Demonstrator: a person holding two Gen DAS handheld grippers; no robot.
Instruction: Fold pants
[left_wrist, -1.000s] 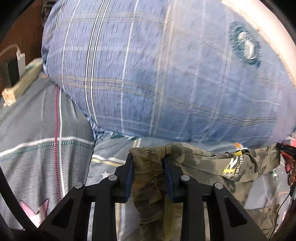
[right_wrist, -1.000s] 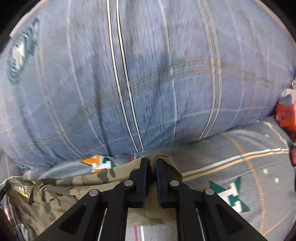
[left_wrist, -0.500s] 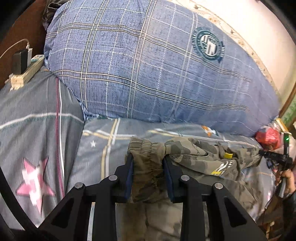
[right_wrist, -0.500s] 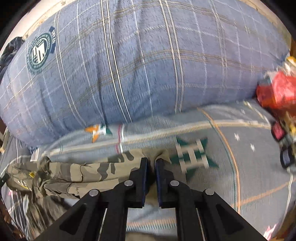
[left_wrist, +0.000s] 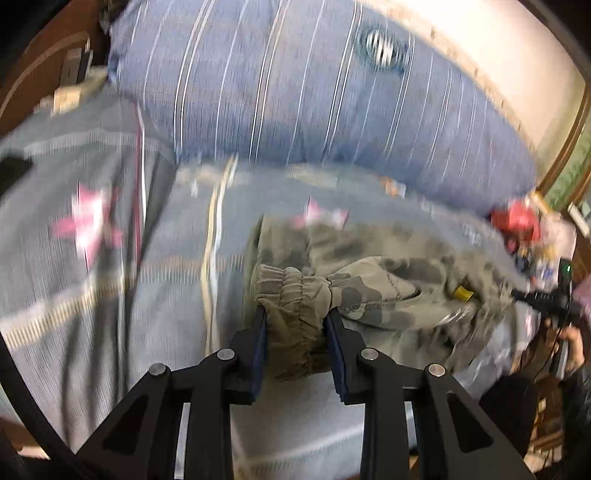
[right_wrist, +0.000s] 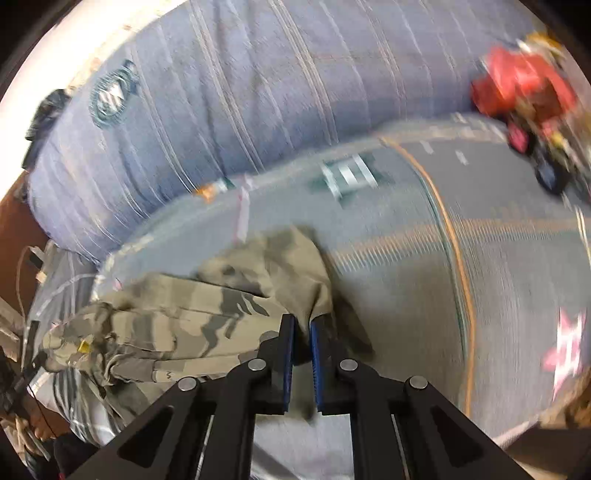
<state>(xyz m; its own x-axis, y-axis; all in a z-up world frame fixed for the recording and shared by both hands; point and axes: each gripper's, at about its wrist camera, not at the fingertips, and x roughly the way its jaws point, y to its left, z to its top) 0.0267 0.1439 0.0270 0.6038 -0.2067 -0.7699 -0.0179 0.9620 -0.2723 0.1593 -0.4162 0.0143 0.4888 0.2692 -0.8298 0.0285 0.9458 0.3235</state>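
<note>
Camouflage pants (left_wrist: 384, 291) hang between both grippers over a grey patterned bedsheet (left_wrist: 155, 295). My left gripper (left_wrist: 295, 314) is shut on the gathered elastic waistband (left_wrist: 291, 291), which bulges out above the blue pads. In the right wrist view the pants (right_wrist: 207, 314) stretch to the left, and my right gripper (right_wrist: 302, 325) is shut on a thin fold of their other end. A small yellow tag (left_wrist: 463, 293) shows on the cloth. Both views are blurred by motion.
A large blue plaid pillow (left_wrist: 314, 103) lies across the head of the bed. Red packaging and small clutter (right_wrist: 524, 88) sit at the bed's right side. A power strip (left_wrist: 70, 96) rests at the far left by the wooden headboard.
Both grippers have pulled back from the pillow, dragging the pants toward the near part of the bed. More bedsheet now shows between the pants and the pillow. Both grips are unchanged.
</note>
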